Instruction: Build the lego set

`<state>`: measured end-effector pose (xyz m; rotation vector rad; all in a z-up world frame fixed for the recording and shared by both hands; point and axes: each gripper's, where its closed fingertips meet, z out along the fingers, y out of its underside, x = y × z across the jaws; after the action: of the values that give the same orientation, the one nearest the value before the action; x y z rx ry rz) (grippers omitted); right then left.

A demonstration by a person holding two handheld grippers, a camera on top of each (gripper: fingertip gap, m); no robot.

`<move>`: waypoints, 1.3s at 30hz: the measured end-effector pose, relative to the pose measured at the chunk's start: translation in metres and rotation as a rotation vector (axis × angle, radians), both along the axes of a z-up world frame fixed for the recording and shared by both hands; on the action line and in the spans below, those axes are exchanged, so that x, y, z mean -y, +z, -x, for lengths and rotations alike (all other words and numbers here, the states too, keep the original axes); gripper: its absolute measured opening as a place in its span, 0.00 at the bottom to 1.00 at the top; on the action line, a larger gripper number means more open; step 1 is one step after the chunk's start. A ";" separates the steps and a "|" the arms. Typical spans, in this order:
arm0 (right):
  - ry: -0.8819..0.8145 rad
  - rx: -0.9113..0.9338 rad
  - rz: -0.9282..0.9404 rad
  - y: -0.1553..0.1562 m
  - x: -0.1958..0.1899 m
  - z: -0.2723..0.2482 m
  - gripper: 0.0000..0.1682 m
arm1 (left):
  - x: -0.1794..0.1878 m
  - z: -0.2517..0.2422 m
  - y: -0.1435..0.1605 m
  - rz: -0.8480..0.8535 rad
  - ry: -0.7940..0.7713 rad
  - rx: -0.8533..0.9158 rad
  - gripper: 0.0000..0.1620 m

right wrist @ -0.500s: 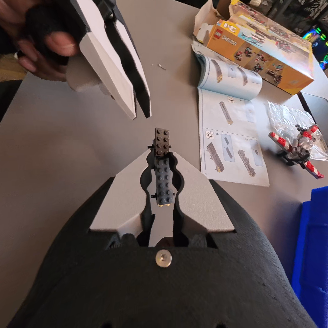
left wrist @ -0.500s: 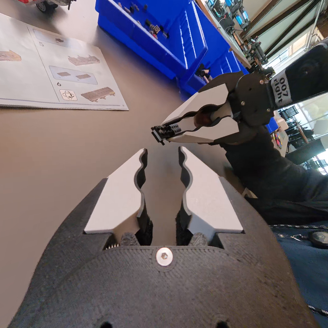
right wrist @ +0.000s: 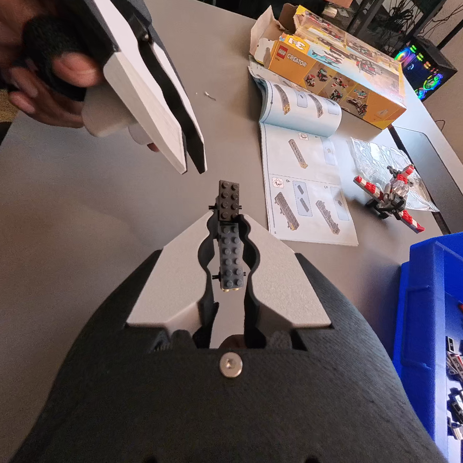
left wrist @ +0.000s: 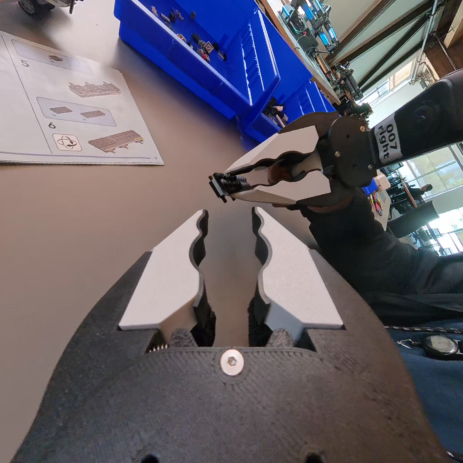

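A small lego assembly (right wrist: 230,240) of stacked studded plates is held in the air above a grey counter (right wrist: 75,213). It is long and narrow: a dark grey plate at the far end sits on a lighter blue-grey plate, with a tan layer showing at the near end and thin black pins sticking out from both sides.

The right claw (right wrist: 226,220) points forward over the counter, its grey fingers (right wrist: 280,270) closed onto the sides of the assembly, whose far end sticks out past the fingertips. In the left wrist view, this claw (left wrist: 226,186) reaches in from the right, held by a dark-sleeved arm.

The left claw (left wrist: 229,213) is moderately open and holds nothing, its tips just beside the assembly's dark end (left wrist: 225,183) without touching. In the right wrist view it hangs down from the upper left, gripped by a hand (right wrist: 47,75).

An open instruction booklet (right wrist: 308,185) lies on the counter to the right, with a yellow box (right wrist: 338,75) beyond it, a small red-and-white toy plane (right wrist: 390,198) farther right, and a blue parts bin (right wrist: 431,300) at the near right edge.
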<state>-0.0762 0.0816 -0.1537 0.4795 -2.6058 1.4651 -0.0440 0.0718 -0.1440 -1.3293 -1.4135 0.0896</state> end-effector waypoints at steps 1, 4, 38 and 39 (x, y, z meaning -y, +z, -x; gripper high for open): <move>-0.004 -0.001 0.003 0.000 0.000 0.001 0.10 | 0.000 0.000 0.000 -0.002 0.001 0.000 0.22; -0.015 -0.003 0.018 0.003 -0.001 0.003 0.10 | 0.001 0.002 0.001 -0.011 0.009 -0.002 0.22; -0.079 -0.150 0.214 0.052 0.012 -0.001 0.09 | -0.003 0.024 0.039 -0.380 0.199 -0.096 0.31; -0.078 -0.154 0.218 0.053 0.013 -0.002 0.09 | -0.004 0.025 0.039 -0.399 0.204 -0.095 0.31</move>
<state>-0.0746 0.0688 -0.1003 0.4409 -2.2883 1.5940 -0.0694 0.0755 -0.1045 -0.8428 -1.3959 0.0045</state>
